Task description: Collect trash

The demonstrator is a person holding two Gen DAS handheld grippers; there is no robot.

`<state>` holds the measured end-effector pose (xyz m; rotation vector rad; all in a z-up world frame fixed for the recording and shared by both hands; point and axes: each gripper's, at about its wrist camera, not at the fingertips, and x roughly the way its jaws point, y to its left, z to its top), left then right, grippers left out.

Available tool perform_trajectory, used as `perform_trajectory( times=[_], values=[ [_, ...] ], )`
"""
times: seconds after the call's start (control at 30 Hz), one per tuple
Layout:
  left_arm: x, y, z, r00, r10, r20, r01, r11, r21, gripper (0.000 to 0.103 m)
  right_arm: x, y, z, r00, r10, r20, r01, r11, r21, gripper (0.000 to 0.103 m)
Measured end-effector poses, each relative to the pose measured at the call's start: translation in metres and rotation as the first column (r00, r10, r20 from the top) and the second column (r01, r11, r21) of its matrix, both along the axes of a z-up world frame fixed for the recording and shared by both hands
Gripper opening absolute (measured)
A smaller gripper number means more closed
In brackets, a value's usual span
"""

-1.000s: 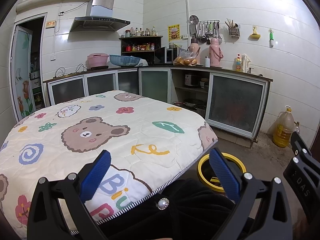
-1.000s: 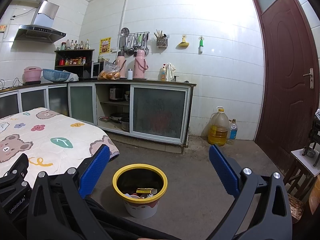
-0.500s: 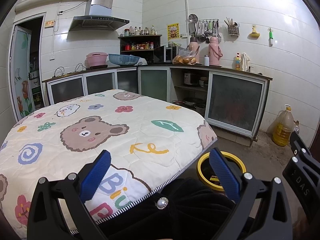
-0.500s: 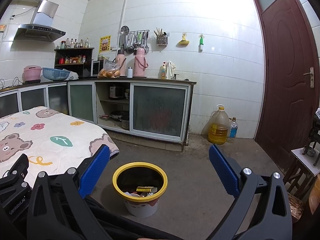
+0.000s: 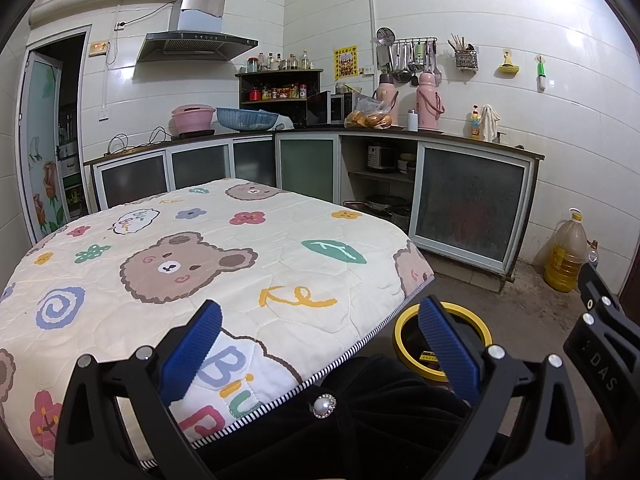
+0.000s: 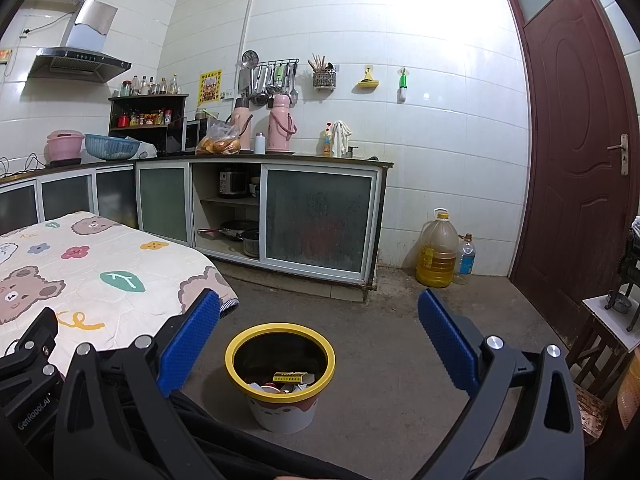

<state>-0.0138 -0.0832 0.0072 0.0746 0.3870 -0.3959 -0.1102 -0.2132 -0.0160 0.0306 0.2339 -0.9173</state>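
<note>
We're holding the left gripper [image 5: 320, 344] and right gripper [image 6: 319, 336] with fingers spread, gripping nothing, trash bin [image 6: 280, 364] sitting at 6 o'clock below the right one.

Left wrist view faces the table [image 5: 280, 264], right wrist view the floor, both sharing the bin [image 6: 280, 364]

Table cover [image 5: 208, 248]: cream quilted fabric printed with brown bears, coloured flowers, a green leaf, a blue swirl; edge striped black and white. Bin [image 6: 280, 376]: yellow rim, white body with reddish band. Tong pads [image 6: 188, 344]: blue, textured; frames black. Oil jug [image 6: 437, 254]: amber, yellow cap. Door [image 6: 572, 152]: dark red-brown. Wall tiles [image 6: 440, 140]: white.
</note>
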Motion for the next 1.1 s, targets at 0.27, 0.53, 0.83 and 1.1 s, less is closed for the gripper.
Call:
perform_trajectory(
  times=[0.27, 0.53, 0.83, 1.1],
  values=[
    [0.000, 0.000, 0.000, 1.000, 0.000, -0.001, 0.000, 1.000, 0.000, 0.095, 0.000, 0.000, -0.001, 1.000, 0.000, -0.001, 0.000, 1.000, 0.001, 0.095],
    [-0.001, 0.000, -0.001, 1.000, -0.003, -0.001, 0.003, 1.000, 0.001, 0.095, 0.001, -0.002, -0.001, 1.000, 0.002, -0.003, -0.002, 1.000, 0.002, 0.095],
    [-0.002, 0.001, -0.004, 1.000, -0.011, -0.006, 0.011, 1.000, 0.005, 0.095, 0.002, -0.003, -0.006, 1.000, 0.002, -0.006, -0.002, 1.000, 0.006, 0.095],
    [0.000, 0.003, -0.005, 1.000, -0.017, -0.009, 0.017, 1.000, 0.008, 0.095, 0.001, -0.005, -0.007, 1.000, 0.003, -0.012, -0.003, 1.000, 0.014, 0.095]
  ],
)
